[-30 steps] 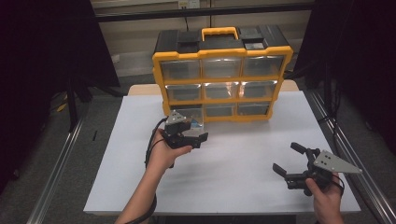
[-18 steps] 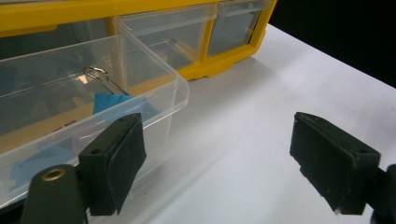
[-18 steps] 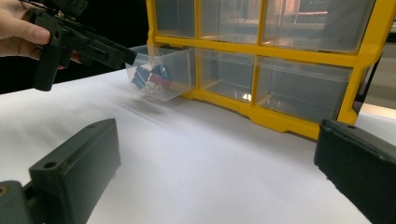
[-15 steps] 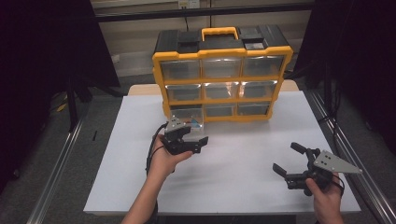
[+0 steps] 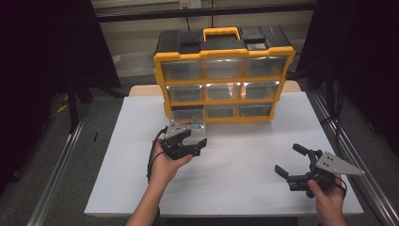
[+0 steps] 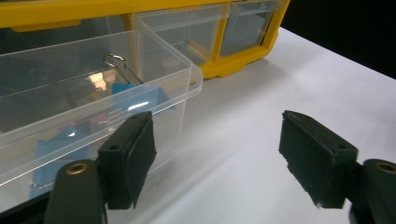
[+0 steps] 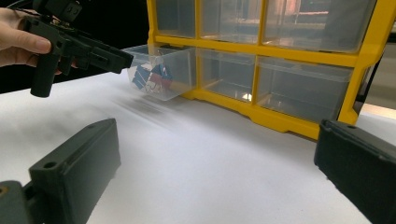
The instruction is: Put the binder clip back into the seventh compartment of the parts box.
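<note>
A yellow organiser (image 5: 225, 83) with clear drawers stands at the back of the white table (image 5: 244, 155). Its bottom-left drawer (image 5: 187, 116) is pulled out and holds blue and red binder clips (image 6: 136, 96) (image 7: 150, 74). My left gripper (image 5: 193, 140) (image 6: 217, 154) is right at that drawer's front; its jaws have just been closing but stand apart, the left pad (image 6: 133, 154) in front of the drawer wall (image 6: 93, 74), with only the drawer's corner near the gap and no pad pressing on it. My right gripper (image 5: 291, 160) (image 7: 215, 172) rests at the front right, open with nothing between its jaws.
The organiser's other drawers (image 5: 223, 68) are pushed in. A black lid and yellow handle (image 5: 220, 33) top it. Bare white table lies between the two grippers. Metal rails (image 5: 56, 183) run along both sides of the table, with dark surroundings beyond.
My left hand has drawn back slightly toward the table's front edge, and its jaws stand narrower than before. The right hand and gripper have stayed put.
</note>
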The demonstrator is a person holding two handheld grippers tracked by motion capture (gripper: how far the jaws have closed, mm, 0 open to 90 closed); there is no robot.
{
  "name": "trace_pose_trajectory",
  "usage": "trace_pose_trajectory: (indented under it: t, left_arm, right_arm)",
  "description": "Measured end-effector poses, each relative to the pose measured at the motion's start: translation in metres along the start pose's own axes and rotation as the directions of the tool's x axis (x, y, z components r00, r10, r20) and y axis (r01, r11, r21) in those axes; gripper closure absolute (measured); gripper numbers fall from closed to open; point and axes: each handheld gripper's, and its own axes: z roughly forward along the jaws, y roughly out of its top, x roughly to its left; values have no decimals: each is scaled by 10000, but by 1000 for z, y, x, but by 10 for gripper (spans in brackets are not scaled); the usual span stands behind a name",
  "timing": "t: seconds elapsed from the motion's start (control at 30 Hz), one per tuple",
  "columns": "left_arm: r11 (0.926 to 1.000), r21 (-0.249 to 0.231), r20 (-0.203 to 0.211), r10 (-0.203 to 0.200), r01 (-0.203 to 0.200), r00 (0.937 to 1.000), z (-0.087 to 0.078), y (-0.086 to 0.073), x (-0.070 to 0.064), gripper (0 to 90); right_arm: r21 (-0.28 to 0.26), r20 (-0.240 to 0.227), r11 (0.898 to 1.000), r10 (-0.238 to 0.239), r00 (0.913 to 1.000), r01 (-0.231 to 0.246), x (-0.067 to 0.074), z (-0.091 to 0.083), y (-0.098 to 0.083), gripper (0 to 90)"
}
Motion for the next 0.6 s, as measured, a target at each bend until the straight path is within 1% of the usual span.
trace_pose_trajectory:
  t: [0.07, 0.1, 0.13, 0.17, 0.23, 0.37, 0.4, 0.47, 0.5, 0.53, 0.6]
  left_arm:
    - [10000, 24, -102, -28, 28, 9999, 0, 0, 0, 330]
    - [9999, -55, -106, -126, 126, 9999, 0, -1, 0, 351]
    - [9999, -19, -278, -102, 102, 9996, 0, -1, 0, 370]
    - [10000, -6, -365, -80, 80, 9993, 0, -1, 0, 384]
    - [9999, -37, -343, -138, 137, 9993, 0, -1, 2, 415]
    - [9998, -58, -682, -192, 189, 9975, -2, -1, 1, 470]
    - [9997, -72, -662, -224, 219, 9976, -2, -2, 2, 496]
    - [9996, -3, -822, -285, 286, 9962, -2, -2, 3, 536]
    - [9994, 62, -966, -327, 335, 9948, -2, -2, 3, 553]
    - [9992, 43, -961, -388, 394, 9946, -2, -2, 4, 570]
    - [9991, 105, -1146, -401, 416, 9926, -2, -3, 5, 612]
  right_arm:
    - [-3, 20, 10000, -18, 10000, 18, 0, 0, 0, 0]
    - [2, 17, 10000, -21, 10000, 21, 0, 0, 0, 0]
    - [-5, 24, 10000, -22, 10000, 22, 0, 0, 0, 0]
    - [-3, 21, 10000, -18, 10000, 18, 0, 0, 0, 0]
    - [0, 20, 10000, -21, 10000, 21, 0, 0, 0, 0]
    - [10, 5, 10000, -31, 10000, 31, 0, 0, 0, 0]
    - [11, 1, 10000, -26, 10000, 26, 0, 0, 0, 0]
    - [14, 15, 10000, -32, 10000, 32, 0, 0, 0, 0]
    - [25, 12, 10000, -27, 10000, 27, 0, 0, 0, 0]
    - [19, 14, 10000, -33, 10000, 33, 0, 0, 0, 0]
    - [12, 1, 10000, -41, 10000, 41, -1, 0, 0, 0]
